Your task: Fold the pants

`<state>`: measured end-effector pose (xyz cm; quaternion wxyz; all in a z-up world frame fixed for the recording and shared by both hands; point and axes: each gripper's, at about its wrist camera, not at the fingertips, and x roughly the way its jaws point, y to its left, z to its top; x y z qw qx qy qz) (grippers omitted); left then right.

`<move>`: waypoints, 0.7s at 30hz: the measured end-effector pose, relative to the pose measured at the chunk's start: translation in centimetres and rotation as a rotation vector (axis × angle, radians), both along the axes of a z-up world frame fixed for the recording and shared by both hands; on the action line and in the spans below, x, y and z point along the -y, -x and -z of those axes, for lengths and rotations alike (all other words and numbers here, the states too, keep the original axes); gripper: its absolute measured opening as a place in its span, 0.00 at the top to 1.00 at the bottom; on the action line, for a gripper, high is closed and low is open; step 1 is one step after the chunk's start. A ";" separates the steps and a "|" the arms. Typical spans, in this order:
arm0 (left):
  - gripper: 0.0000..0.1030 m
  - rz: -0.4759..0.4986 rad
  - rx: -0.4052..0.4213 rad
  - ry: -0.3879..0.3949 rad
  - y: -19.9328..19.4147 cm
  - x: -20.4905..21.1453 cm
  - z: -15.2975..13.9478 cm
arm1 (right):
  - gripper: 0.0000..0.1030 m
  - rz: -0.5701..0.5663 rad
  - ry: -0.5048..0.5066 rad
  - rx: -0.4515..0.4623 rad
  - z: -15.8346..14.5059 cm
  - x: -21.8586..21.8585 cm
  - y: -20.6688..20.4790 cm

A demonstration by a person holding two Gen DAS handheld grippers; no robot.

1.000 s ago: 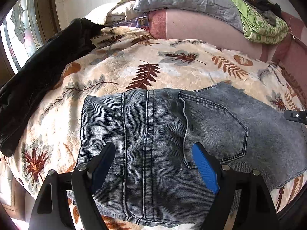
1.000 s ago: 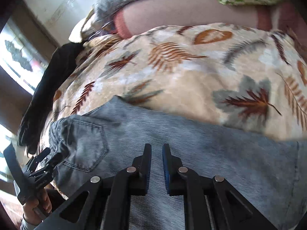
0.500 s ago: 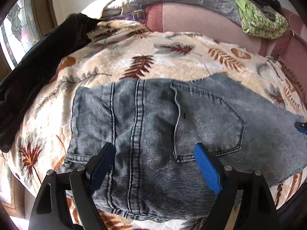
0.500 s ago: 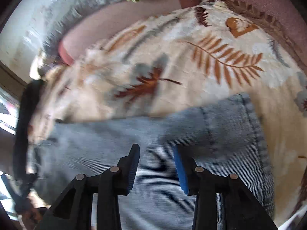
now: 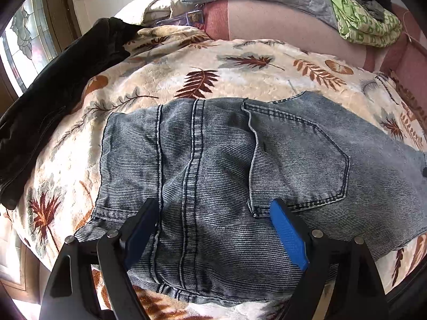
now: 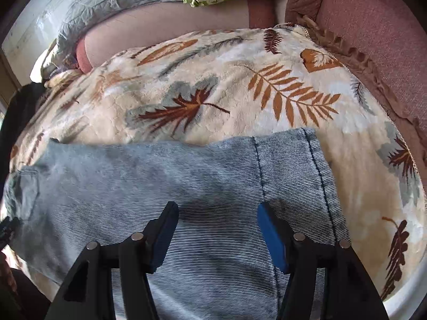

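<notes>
Pants [image 5: 213, 165] of grey-blue denim lie flat on the leaf-print blanket [image 5: 240, 74] over the bed, already doubled lengthwise with a back pocket [image 5: 299, 165] facing up. In the left wrist view the left gripper [image 5: 213, 224] hovers over the waist end, fingers wide and holding nothing.

In the right wrist view the right gripper [image 6: 217, 229] hangs above the leg near the hem [image 6: 317, 165], fingers also wide and empty. Judged best: pinch both layers at the hem's near edge, and carry it toward the waist with edges aligned.
</notes>
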<state>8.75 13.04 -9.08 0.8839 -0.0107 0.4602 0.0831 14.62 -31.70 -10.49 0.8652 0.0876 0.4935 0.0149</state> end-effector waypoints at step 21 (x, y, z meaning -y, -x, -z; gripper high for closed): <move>0.16 0.218 0.125 0.098 0.8 9.8 -4.5 | 0.35 0.216 -0.604 -0.020 -0.8 8.2 10.3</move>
